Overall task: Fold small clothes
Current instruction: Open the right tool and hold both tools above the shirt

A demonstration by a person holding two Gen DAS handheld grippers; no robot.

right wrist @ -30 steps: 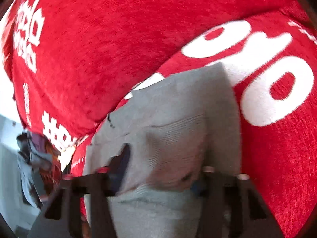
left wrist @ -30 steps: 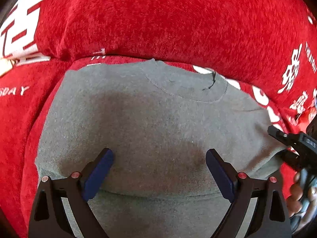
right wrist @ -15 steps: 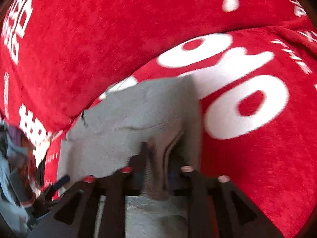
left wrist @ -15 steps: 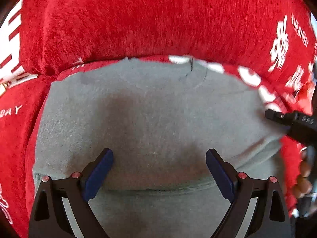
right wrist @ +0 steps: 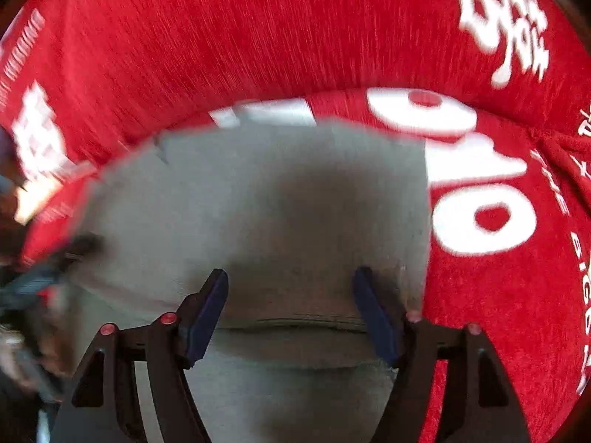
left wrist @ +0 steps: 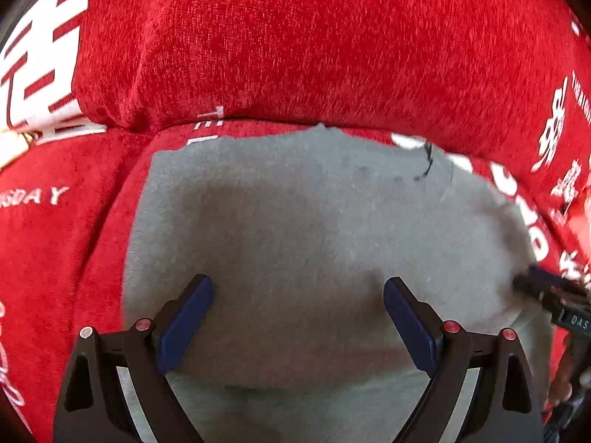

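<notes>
Red plush sofa cover with white printed lettering fills both wrist views; seat below, back cushion rising behind.

Left gripper: nearest the lens, jaws spread wide, blue pads clear of the fabric, nothing between them. It hovers over the near part of the grey garment.

Right gripper: jaws have just been opening and now stand apart, blue pads on either side of a horizontal fold edge; the cloth lies flat under them, not pinched. In the left view its black tip sits at the garment's right edge, blurred; a hand is partly visible below it.

Garment: small grey knit top, folded, lying flat on the seat. The upper layer ends at the fold edge near the grippers, with a lower layer showing beneath. Its far edge reaches close to the seam where seat meets back cushion. A dark thread sits near the far right corner.

Large white characters lie on the seat just right of the garment.
</notes>
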